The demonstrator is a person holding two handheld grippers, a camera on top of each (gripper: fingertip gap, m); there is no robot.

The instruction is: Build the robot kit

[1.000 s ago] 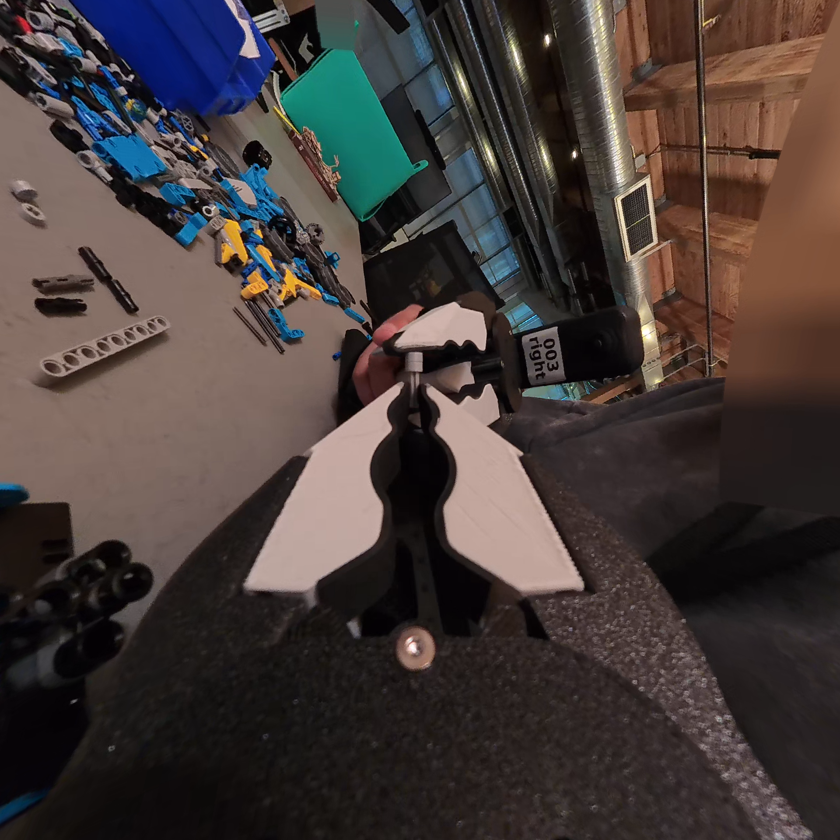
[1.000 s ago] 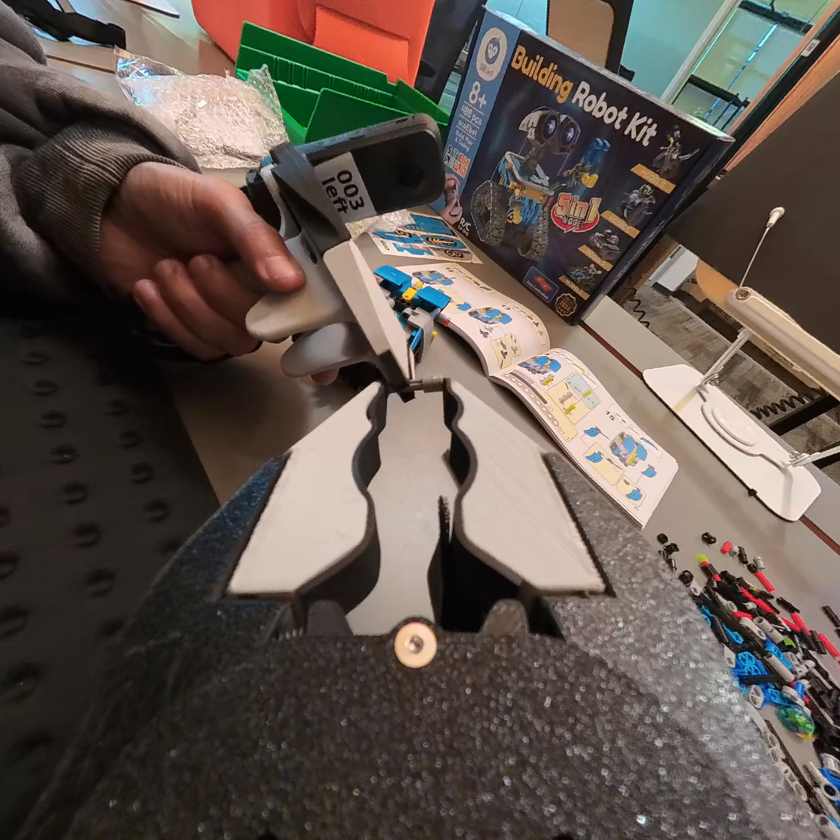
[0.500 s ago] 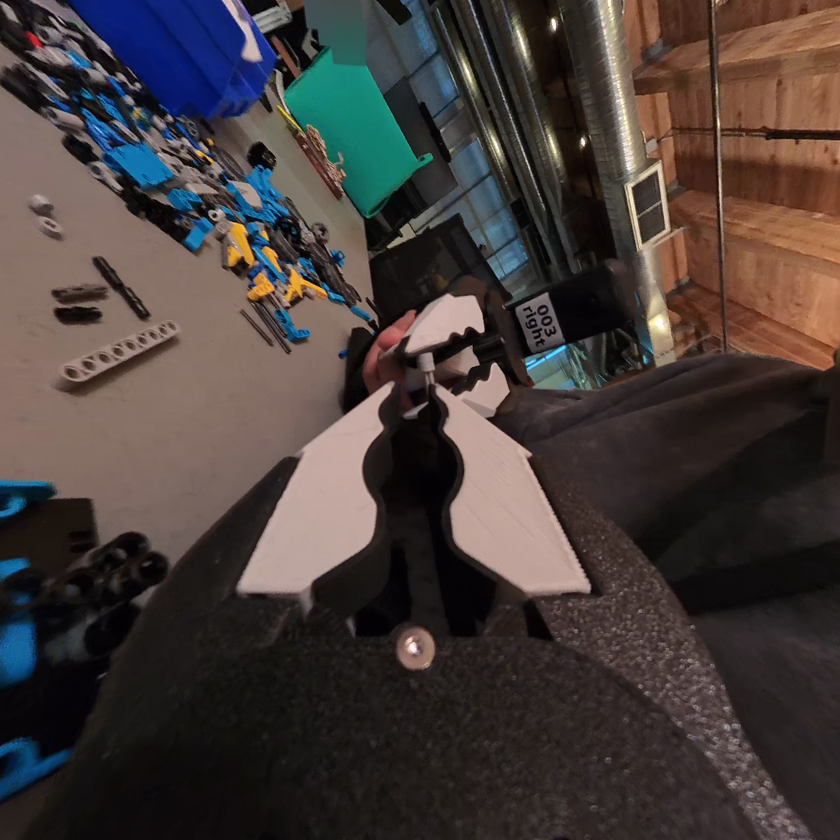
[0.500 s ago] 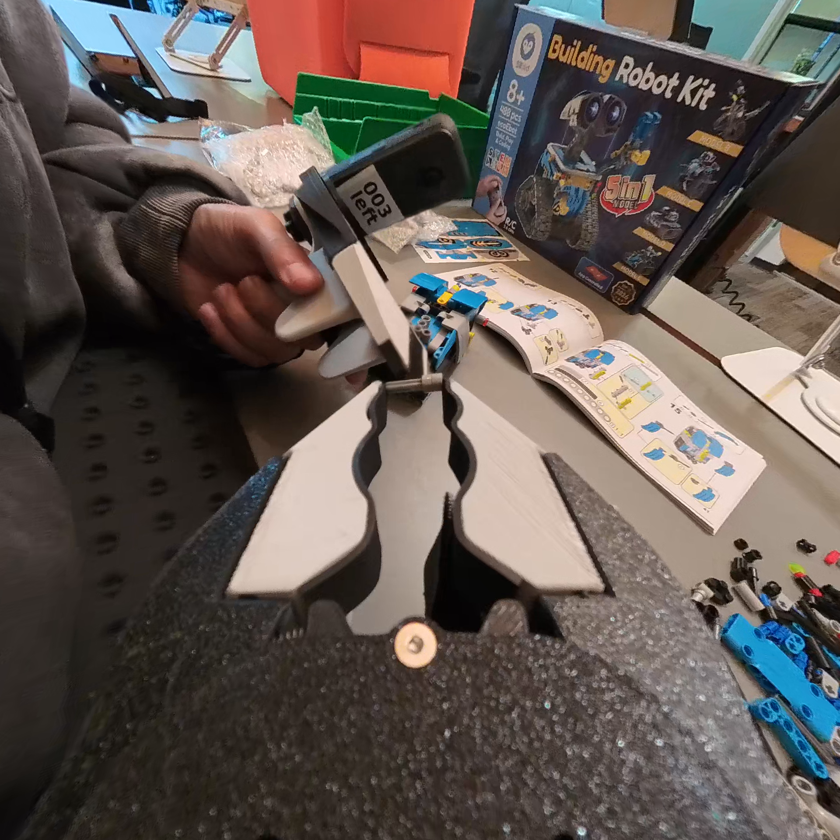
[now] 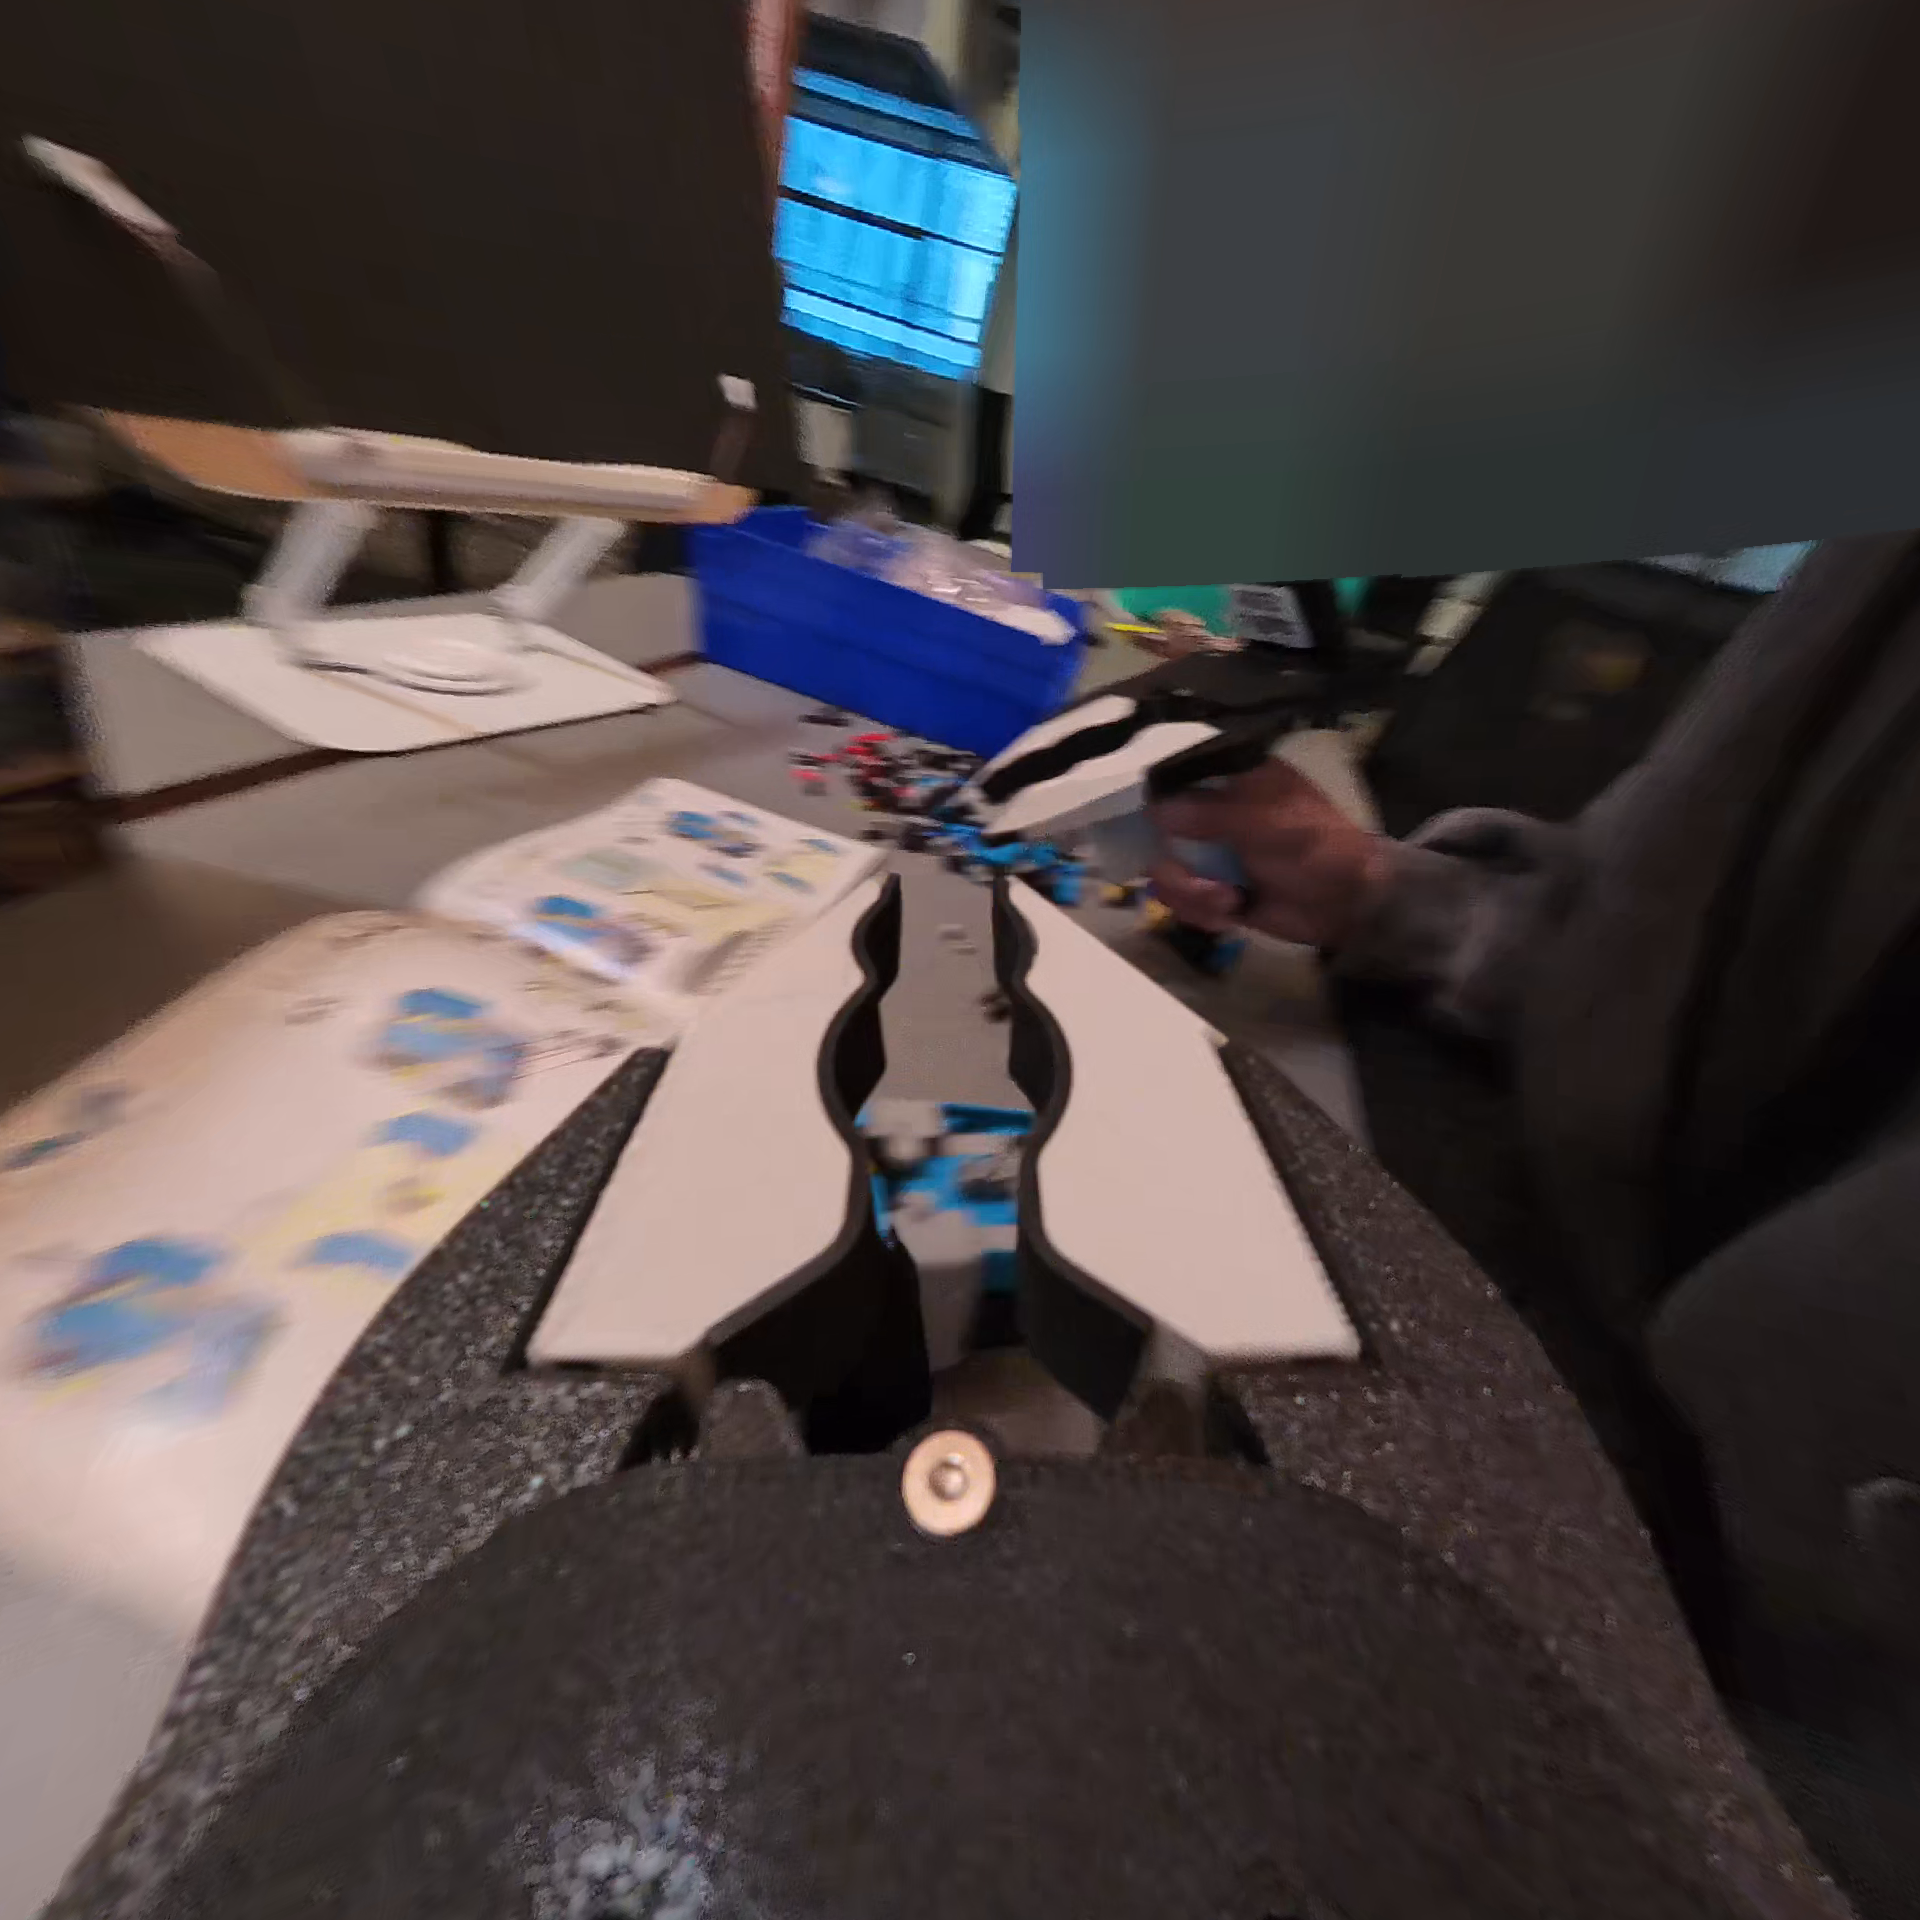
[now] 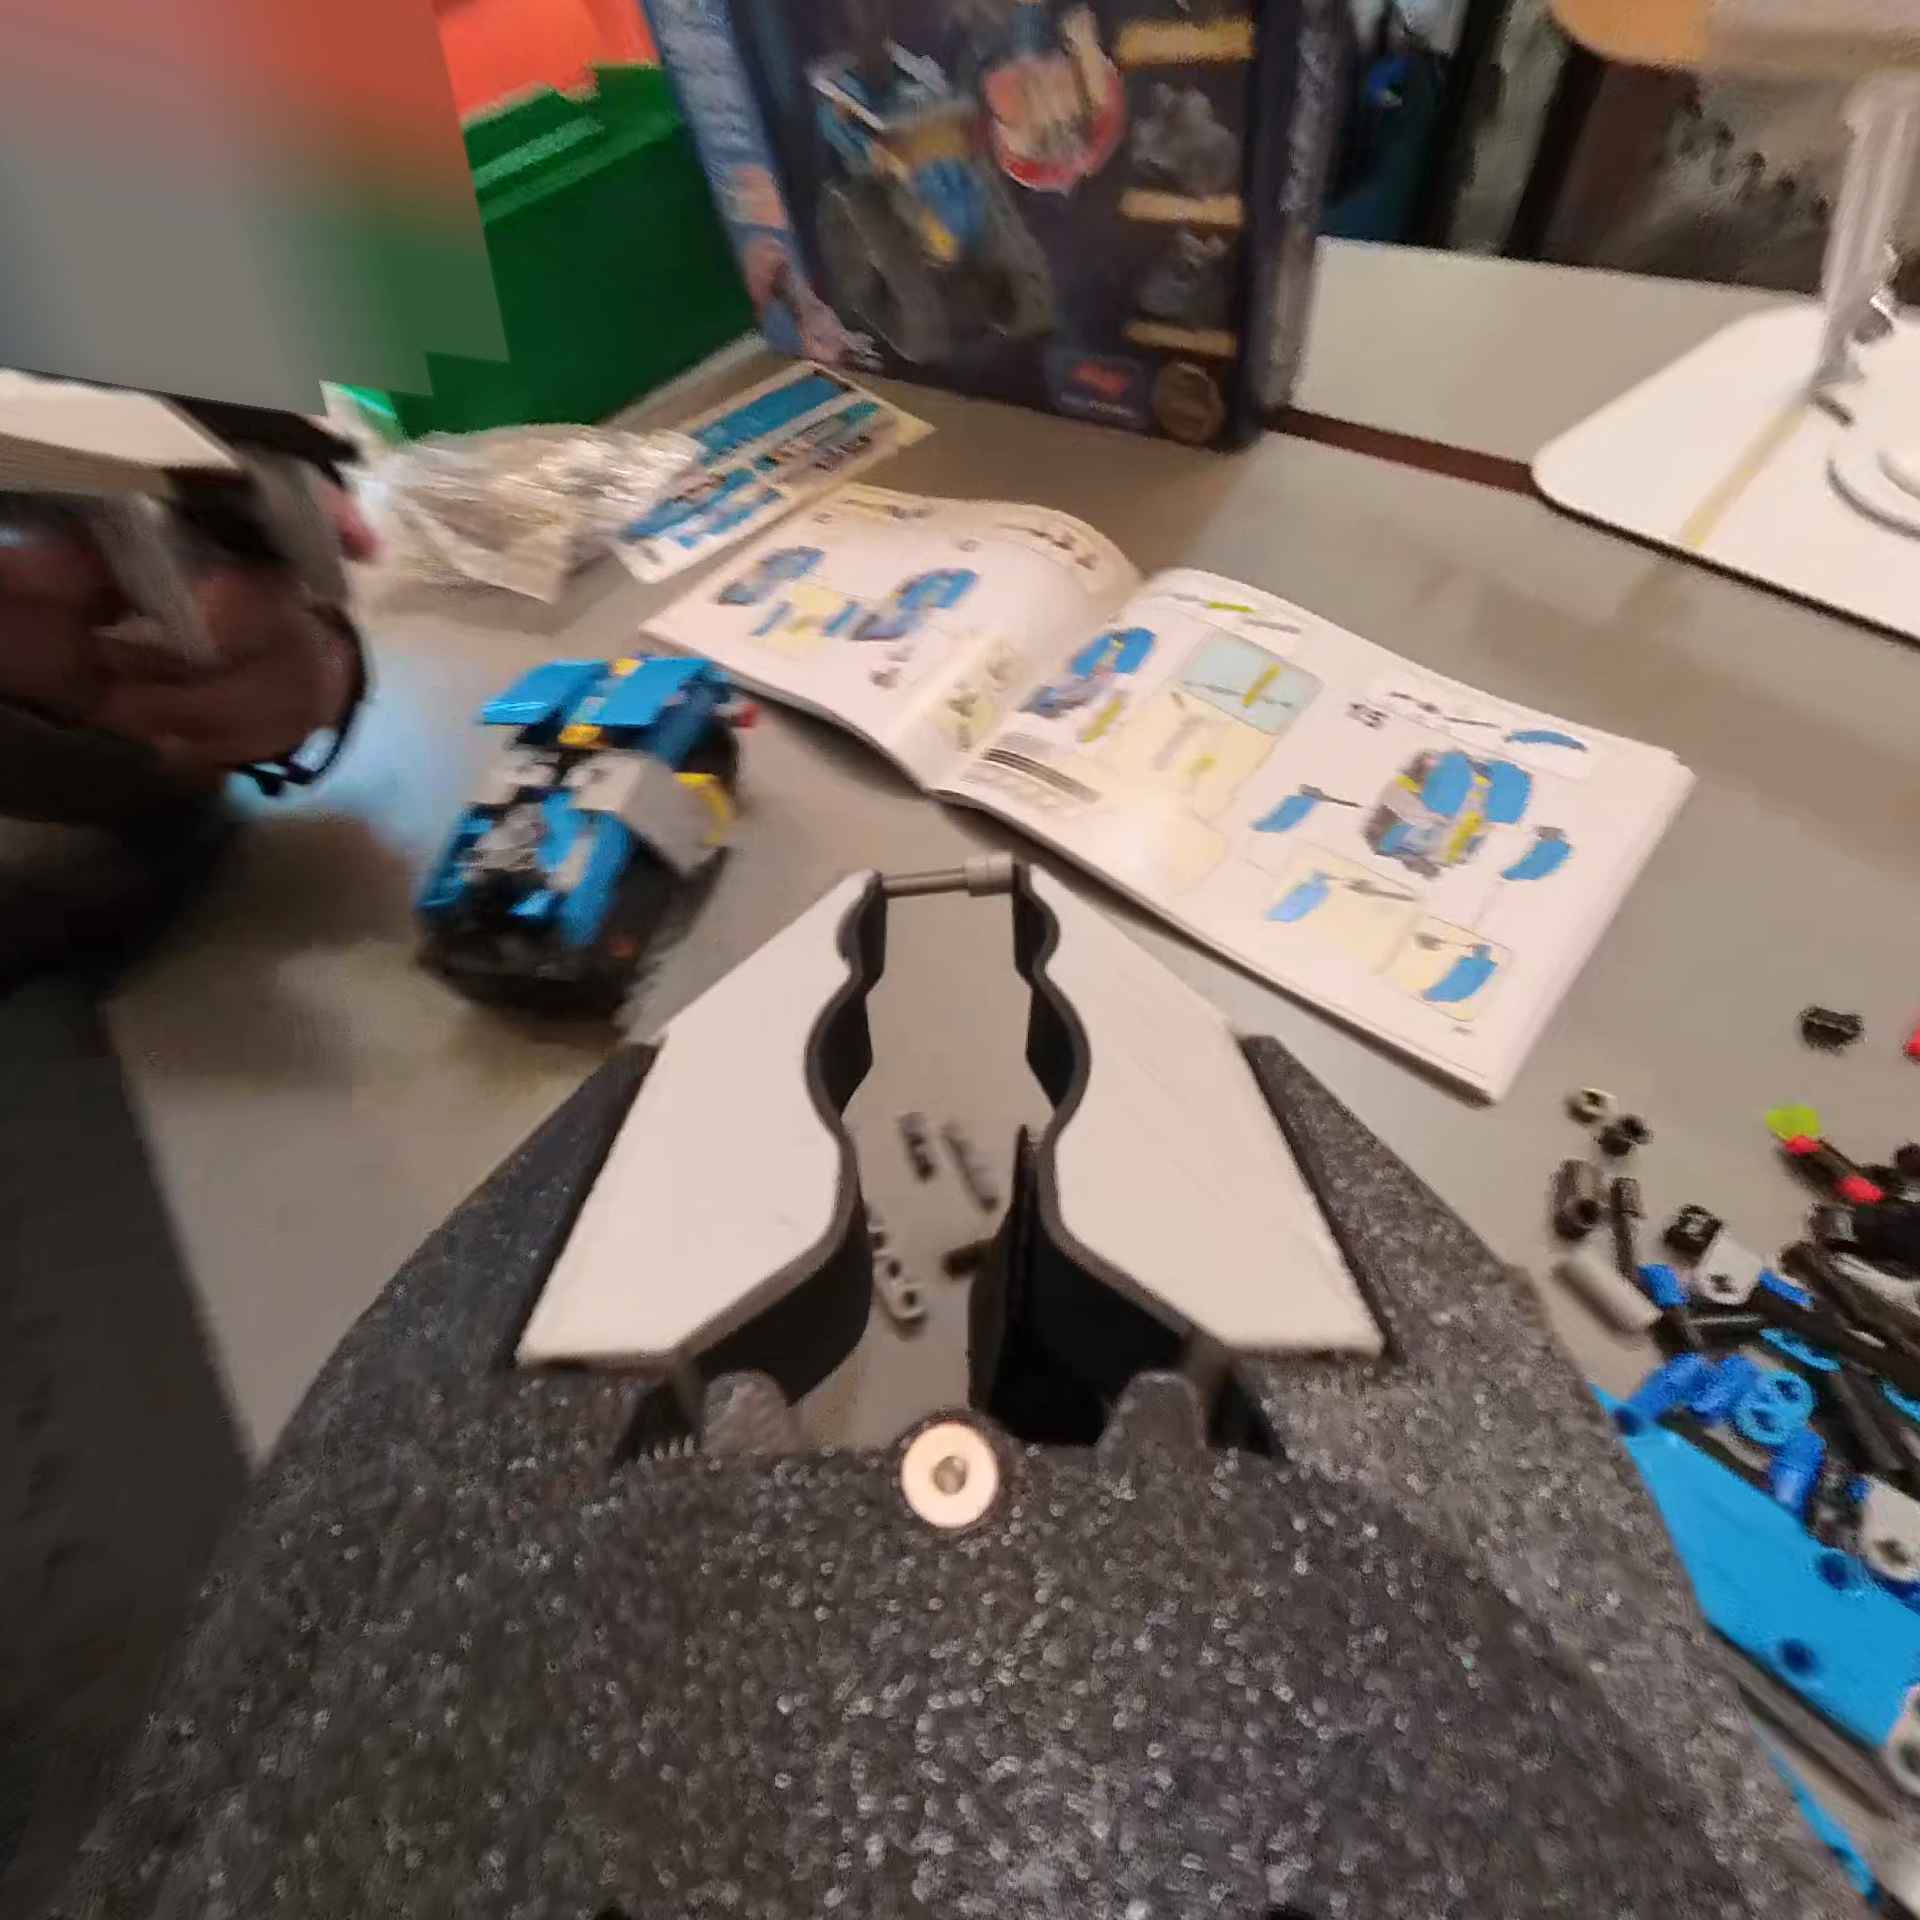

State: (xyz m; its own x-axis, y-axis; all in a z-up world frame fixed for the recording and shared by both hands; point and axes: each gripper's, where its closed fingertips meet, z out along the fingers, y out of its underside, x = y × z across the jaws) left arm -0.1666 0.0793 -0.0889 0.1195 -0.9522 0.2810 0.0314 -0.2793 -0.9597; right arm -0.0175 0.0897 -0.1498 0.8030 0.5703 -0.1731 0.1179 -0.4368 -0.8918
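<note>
My right gripper (image 6: 945,881) is shut on a small grey pin (image 6: 951,876), held crosswise between its tips above the grey table (image 6: 1351,520). A blue and black brick-built model (image 6: 592,821) lies on the table just left of and beyond the tips. My left gripper (image 5: 940,899) is open and empty, low over the table, and the blue model (image 5: 945,1153) shows below through the gap between its fingers. The left gripper shows blurred at the far left of the right wrist view (image 6: 156,540), apart from the model. The right gripper (image 5: 1091,769) shows ahead in the left wrist view.
An open instruction booklet (image 6: 1143,748) lies beyond the model, also showing in the left wrist view (image 5: 644,883). Behind are a kit box (image 6: 997,208), a sticker sheet (image 6: 769,457), a plastic bag (image 6: 520,509) and a green bin (image 6: 582,208). Loose bricks (image 6: 1766,1247), a white stand (image 6: 1766,447) and a blue bin (image 5: 883,644) lie right. Spacing between my two grippers at the tips: around 15 centimeters.
The two grippers have drawn apart from where their tips met at the pin. The left gripper has opened and swung down to face across the table. The right keeps the pin.
</note>
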